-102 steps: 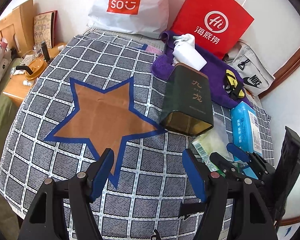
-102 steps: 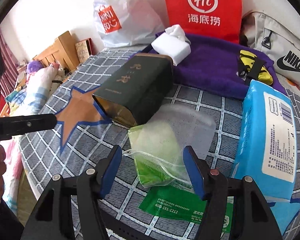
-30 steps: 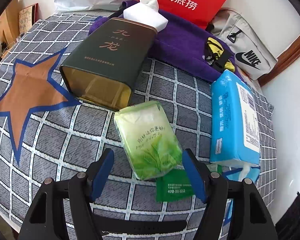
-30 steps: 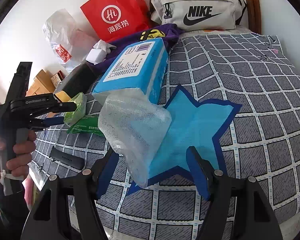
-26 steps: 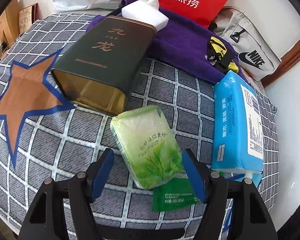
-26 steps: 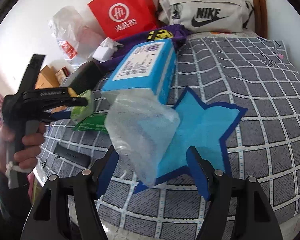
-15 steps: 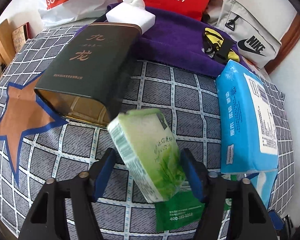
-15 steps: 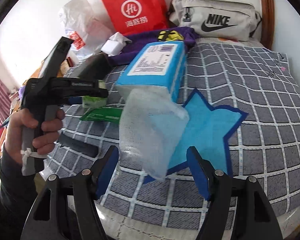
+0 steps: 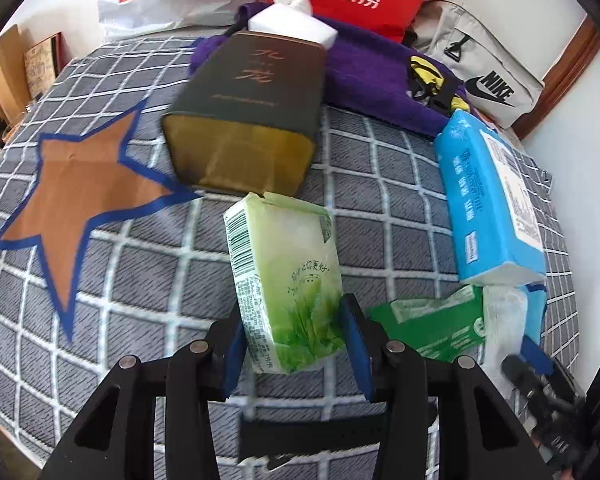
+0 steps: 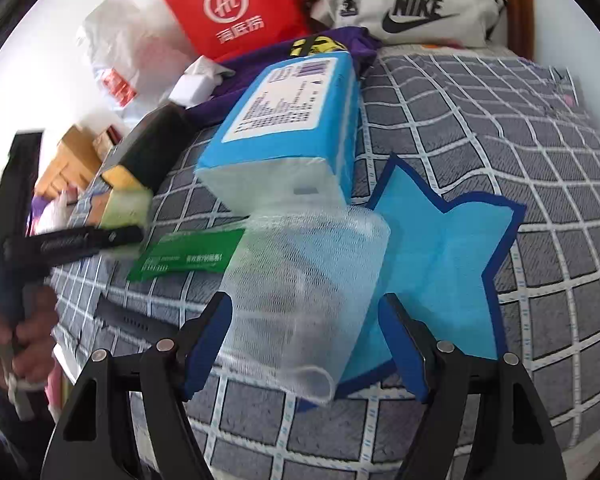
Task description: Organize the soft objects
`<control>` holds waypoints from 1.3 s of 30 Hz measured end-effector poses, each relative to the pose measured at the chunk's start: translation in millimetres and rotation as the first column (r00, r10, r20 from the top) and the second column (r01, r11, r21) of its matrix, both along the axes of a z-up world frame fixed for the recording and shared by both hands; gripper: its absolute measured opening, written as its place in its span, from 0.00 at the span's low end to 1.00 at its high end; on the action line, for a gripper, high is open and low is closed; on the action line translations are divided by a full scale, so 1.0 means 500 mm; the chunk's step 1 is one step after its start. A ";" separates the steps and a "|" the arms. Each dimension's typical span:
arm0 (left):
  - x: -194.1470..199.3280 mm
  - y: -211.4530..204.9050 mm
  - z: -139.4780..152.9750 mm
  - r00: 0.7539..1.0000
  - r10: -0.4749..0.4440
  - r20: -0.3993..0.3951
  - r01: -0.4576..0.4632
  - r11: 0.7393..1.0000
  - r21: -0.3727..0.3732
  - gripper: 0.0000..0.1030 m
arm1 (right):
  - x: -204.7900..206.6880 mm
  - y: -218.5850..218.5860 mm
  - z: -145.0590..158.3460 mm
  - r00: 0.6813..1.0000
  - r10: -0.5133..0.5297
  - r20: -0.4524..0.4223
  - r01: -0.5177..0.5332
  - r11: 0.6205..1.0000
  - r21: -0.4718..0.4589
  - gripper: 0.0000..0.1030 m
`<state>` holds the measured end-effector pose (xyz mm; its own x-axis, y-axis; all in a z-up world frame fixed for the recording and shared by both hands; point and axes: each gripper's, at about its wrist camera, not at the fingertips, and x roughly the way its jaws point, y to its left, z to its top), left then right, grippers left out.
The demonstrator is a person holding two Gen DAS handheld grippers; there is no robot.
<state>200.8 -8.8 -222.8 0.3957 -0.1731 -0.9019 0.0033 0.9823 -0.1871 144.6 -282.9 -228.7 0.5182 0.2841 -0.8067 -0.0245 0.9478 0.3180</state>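
Left gripper: jaws closing, pads against the green tissue pack, lifted above the checked bedspread near its front edge. Right gripper: jaws opening around white mesh bag overlapping blue star patch.

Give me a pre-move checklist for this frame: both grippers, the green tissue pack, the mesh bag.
1. Green tea-print tissue pack sits between the left gripper pads as the jaws are closing: ok.
2. Pack fully clamped: cannot tell.
3. White translucent mesh bag released by the right gripper, jaws opening: ok.
4. Bag overlaps the light-blue paper star: ok.
5. Brown paper star bare for the pack: ok.
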 end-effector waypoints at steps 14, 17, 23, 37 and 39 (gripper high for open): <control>-0.011 0.044 -0.001 1.000 0.025 0.010 -0.025 1.000 -0.009 0.56 | 0.017 0.088 -0.013 0.998 -0.024 0.065 0.038 0.972 -0.232 0.82; -0.002 0.018 -0.002 1.000 0.007 0.017 -0.008 0.998 0.055 0.60 | 0.008 0.091 -0.014 0.996 -0.022 0.089 0.046 0.959 -0.281 0.70; -0.004 -0.016 -0.006 0.998 -0.030 0.053 0.019 0.982 0.189 0.43 | -0.005 0.055 0.001 0.997 -0.035 0.074 0.053 0.968 -0.246 0.15; -0.029 0.050 0.084 0.997 0.000 0.072 -0.004 0.998 0.058 0.24 | -0.015 0.026 0.131 0.986 0.025 0.163 -0.001 0.989 -0.147 0.10; -0.033 0.056 0.105 0.996 -0.005 0.090 0.000 0.999 0.051 0.24 | -0.008 0.033 0.148 0.984 0.046 0.174 -0.018 0.988 -0.155 0.10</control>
<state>184.5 19.1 -170.4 0.4754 -0.1289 -0.8703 0.0202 0.9905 -0.1357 140.5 -266.3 -154.8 0.6487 0.1838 -0.7385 -0.0984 0.9825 0.1580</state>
